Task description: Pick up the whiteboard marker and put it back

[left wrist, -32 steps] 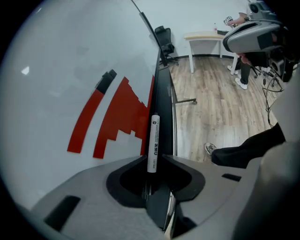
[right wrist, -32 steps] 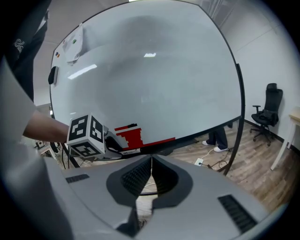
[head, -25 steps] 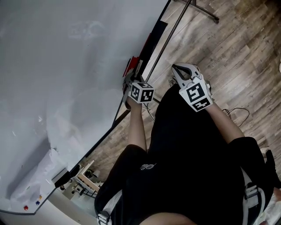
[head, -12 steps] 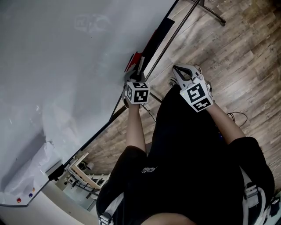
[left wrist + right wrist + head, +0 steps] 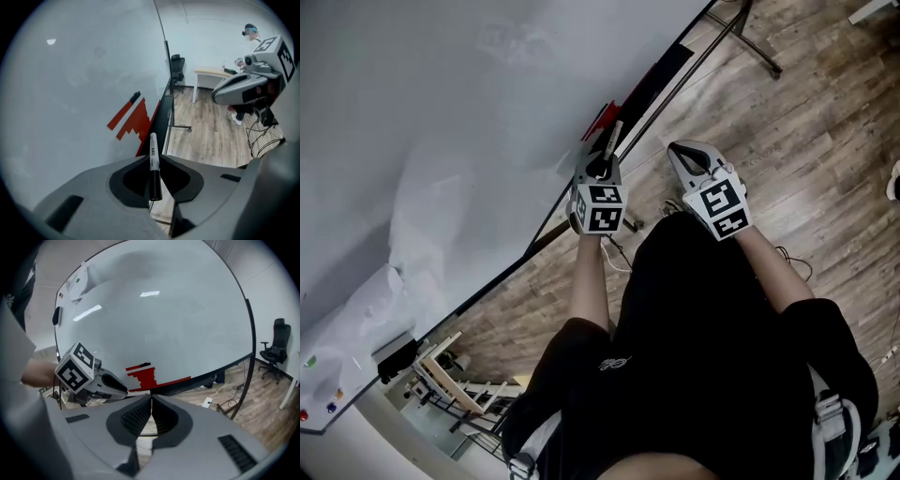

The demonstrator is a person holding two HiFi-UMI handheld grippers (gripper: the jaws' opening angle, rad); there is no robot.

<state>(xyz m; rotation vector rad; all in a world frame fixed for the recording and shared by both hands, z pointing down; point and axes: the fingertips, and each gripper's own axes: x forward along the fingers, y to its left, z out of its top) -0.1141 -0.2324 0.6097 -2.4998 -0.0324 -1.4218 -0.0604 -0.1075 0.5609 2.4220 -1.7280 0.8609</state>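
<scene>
Our left grey two-jaw gripper (image 5: 602,161) is clamped on the slim whiteboard marker with a white barrel and a black end (image 5: 153,168). The marker stands along the line of the jaws, its white end poking out past their tips, close to the large white whiteboard (image 5: 441,122), its red stepped patch (image 5: 133,119) and its black bottom ledge (image 5: 161,117). Our right grey gripper (image 5: 151,398) has its ribbed jaws pressed together on nothing, and we hold it just beside the left one over the wood-plank floor (image 5: 825,122).
</scene>
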